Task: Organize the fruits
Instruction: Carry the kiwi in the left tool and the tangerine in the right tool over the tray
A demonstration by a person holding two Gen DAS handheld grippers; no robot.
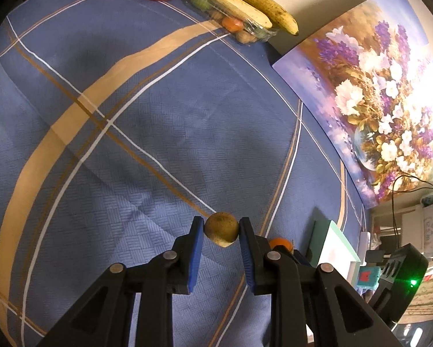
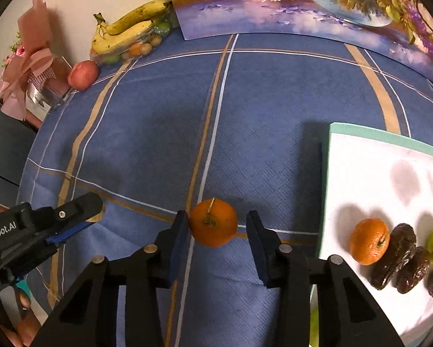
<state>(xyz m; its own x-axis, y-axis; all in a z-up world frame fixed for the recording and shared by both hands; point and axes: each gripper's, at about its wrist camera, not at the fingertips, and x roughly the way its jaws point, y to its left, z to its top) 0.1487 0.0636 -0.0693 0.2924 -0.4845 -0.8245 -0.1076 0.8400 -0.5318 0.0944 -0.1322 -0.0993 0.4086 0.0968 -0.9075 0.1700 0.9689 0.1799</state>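
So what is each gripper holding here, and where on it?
The left gripper clamps a brown kiwi by its opposite sides. The right gripper brackets an orange; one pad touches it, the other is clear, so no grip.

text: "nRobot.AI", cut off at frame edge | on: left gripper [image 2: 83,217] body, white lettering

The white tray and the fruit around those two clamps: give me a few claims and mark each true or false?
1. The left gripper clamps a brown fuzzy kiwi. True.
2. The right gripper pinches the loose orange mandarin from both sides. False: a gap shows at one finger.
3. The white tray with a green rim holds dark wrinkled dates. True.
4. The yellow bananas lie on that tray. False: they rest on a clear plastic fruit box.
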